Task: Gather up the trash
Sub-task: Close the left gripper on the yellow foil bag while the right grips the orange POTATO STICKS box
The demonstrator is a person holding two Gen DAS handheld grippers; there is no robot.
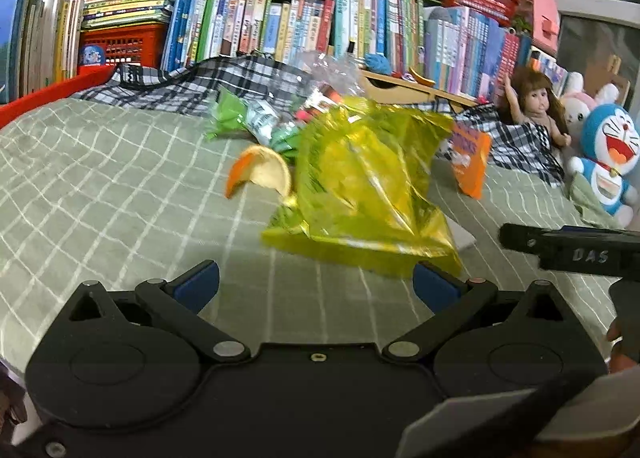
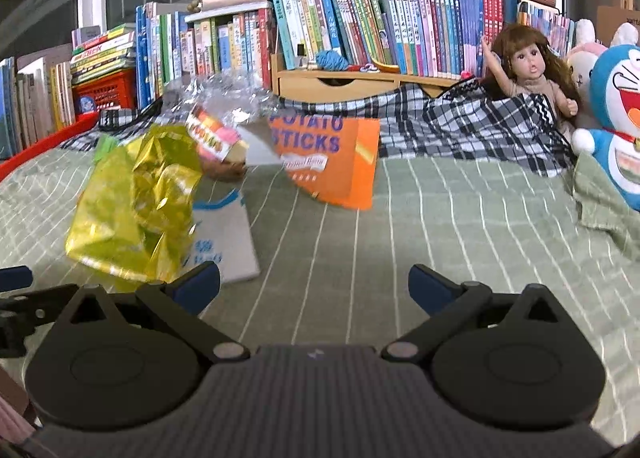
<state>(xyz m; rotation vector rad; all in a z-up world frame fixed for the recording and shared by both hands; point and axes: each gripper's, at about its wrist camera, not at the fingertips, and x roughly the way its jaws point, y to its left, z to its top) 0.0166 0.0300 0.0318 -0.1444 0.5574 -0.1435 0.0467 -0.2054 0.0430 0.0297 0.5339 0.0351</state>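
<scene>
On the bed [image 1: 100, 178], left to right: orange peel [image 1: 260, 174], crumpled yellow wrapper [image 1: 368, 186], white packet [image 2: 228, 242] partly under the wrapper, orange potato-sticks packet [image 2: 332, 158] leaning near the plaid blanket [image 2: 460, 126]. Left gripper [image 1: 316, 284]: jaws wide apart, empty, just short of the wrapper. Right gripper [image 2: 314, 284]: jaws wide apart, empty, over bare bedding.

Green grid-pattern bedsheet [image 2: 440, 218]. Black-white plaid cloth [image 2: 460, 126] bunched along rear. Book row [image 2: 360, 18] behind. Long-haired doll [image 2: 528, 66], Doraemon plush [image 2: 616, 114], pink rabbit plush [image 1: 576, 106] at right.
</scene>
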